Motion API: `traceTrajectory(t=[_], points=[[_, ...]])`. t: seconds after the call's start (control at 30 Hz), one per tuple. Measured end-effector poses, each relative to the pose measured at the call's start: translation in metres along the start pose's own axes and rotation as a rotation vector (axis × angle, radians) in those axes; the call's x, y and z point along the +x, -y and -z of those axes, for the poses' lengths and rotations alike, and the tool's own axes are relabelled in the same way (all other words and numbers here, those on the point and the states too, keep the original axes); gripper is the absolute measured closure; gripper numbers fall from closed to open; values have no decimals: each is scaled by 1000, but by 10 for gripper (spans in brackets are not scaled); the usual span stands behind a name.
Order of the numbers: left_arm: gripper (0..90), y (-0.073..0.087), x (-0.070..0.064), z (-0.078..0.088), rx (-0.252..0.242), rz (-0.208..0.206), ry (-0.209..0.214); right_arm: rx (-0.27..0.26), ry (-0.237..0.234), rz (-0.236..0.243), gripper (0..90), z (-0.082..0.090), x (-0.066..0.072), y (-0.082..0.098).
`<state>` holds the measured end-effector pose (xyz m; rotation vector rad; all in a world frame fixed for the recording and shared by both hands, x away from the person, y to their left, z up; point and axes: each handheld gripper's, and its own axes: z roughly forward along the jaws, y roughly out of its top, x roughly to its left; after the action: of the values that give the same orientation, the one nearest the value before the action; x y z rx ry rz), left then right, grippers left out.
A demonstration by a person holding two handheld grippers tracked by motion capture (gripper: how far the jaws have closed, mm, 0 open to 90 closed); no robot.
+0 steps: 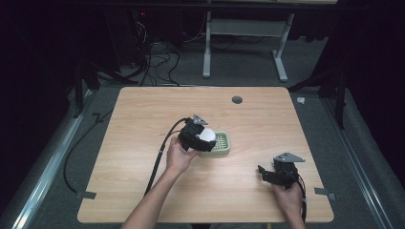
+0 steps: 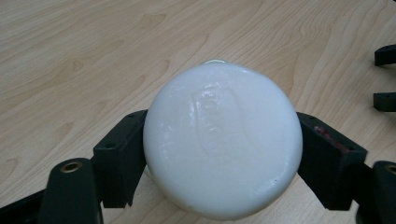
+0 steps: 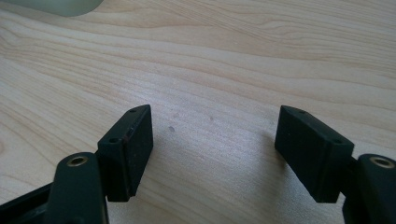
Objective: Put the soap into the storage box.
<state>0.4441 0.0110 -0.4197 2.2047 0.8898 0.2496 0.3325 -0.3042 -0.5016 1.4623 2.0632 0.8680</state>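
Note:
A round white bar of soap (image 1: 207,134) is clamped in my left gripper (image 1: 202,139) near the middle of the wooden table (image 1: 138,119). It hangs at the left edge of a pale green ridged soap dish (image 1: 221,144). In the left gripper view the soap (image 2: 219,116) bulges between both black pads (image 2: 122,154), and the gripper (image 2: 222,142) is shut on it. My right gripper (image 1: 261,172) rests low at the front right of the table, apart from the dish. Its jaws (image 3: 215,135) stand wide open over bare wood, with a corner of the dish (image 3: 60,5) at the top left.
A dark round grommet (image 1: 237,99) sits near the table's far edge. Cables lie on the floor behind, beside a white desk frame (image 1: 243,28). The other gripper's jaw tips (image 2: 385,55) show at the right edge of the left gripper view.

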Motion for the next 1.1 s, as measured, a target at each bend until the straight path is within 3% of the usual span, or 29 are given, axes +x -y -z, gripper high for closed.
traceTrajectory(t=[1.1], points=[[247, -2, -2, -47, 67, -8, -69, 0, 0, -1, 286, 0, 0, 0]])
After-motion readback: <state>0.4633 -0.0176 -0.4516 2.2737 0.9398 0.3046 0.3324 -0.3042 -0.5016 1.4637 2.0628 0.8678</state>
